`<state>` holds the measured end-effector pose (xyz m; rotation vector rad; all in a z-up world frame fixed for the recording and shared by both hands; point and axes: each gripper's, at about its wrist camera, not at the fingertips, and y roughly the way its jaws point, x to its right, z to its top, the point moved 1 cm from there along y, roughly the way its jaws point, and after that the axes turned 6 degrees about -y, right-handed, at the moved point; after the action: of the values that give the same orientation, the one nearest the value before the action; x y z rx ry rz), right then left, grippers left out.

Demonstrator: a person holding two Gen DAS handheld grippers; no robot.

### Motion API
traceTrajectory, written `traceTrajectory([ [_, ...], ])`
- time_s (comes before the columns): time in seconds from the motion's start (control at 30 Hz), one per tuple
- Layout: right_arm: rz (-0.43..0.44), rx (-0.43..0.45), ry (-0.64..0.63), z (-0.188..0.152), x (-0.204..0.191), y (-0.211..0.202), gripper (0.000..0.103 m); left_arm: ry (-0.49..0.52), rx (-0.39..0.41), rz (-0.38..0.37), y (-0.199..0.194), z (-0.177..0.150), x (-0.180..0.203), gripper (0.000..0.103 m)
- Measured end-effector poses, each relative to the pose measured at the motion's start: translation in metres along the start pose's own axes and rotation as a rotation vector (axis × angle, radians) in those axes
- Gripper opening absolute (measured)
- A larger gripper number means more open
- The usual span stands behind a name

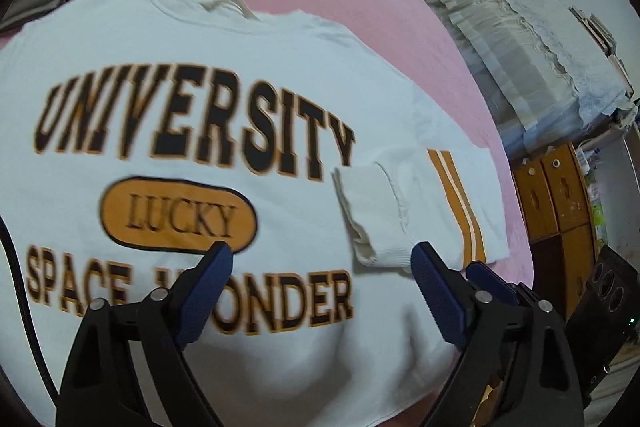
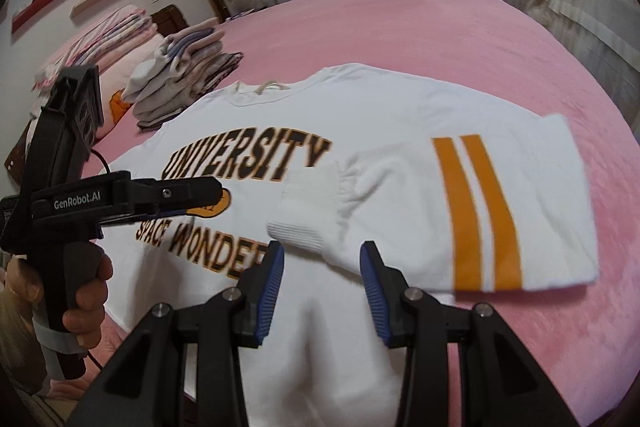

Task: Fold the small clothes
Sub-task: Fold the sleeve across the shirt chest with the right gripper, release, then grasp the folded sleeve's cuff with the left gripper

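Two pairs of tongs hang over one white sweatshirt (image 2: 360,131) spread face-up on the pink bed (image 2: 480,27). Farthest left, beyond the left tongs (image 1: 320,259), sits a stack of folded clothes (image 2: 180,83) near the sweatshirt's collar. The left tongs stand wide with nothing between the pads, poised above the printed lettering on the chest, with the orange patch just ahead of their left finger. In the right wrist view the same tongs (image 2: 216,195) reach in from the left, a hand (image 2: 80,291) wrapped round the handle.

Between the two pairs lies the ribbed cuff (image 2: 308,211), folded in over the chest. It is just ahead of the right tongs (image 2: 322,255), which are partly parted and empty, the pads clear of the cloth. To their right the sleeve (image 2: 472,203) with its two orange stripes lies doubled across the body, its outer edge close to the side of the sweatshirt.

The fabric looks thick, soft and limp: light enough to lift easily, but it would sag and drag if picked up at one point. The ribbed cuff and hem are probably the firmest places to pinch. A hold at both lower corners of the hem, one pair each, seems the best way to carry the bottom up toward the collar without disturbing the tucked sleeve.
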<state>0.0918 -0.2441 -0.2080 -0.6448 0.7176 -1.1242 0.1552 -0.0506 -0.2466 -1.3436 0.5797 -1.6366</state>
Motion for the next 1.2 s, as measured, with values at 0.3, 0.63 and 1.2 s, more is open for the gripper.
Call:
traceTrajectory([
  [0.3, -0.118, 0.018, 0.067, -0.019, 0.034, -0.024, 0.04, -0.063, -0.126, -0.113, 0.05, -0.018, 0.031, 0.07],
  [0.63, -0.136, 0.031, 0.131, -0.037, 0.06, -0.035, 0.04, -0.238, -0.123, -0.239, 0.084, -0.012, 0.04, 0.059],
  [1.2, -0.162, 0.023, 0.232, -0.051, 0.097, -0.033, 0.04, 0.045, 0.158, -0.087, -0.002, 0.043, 0.123, 0.009],
])
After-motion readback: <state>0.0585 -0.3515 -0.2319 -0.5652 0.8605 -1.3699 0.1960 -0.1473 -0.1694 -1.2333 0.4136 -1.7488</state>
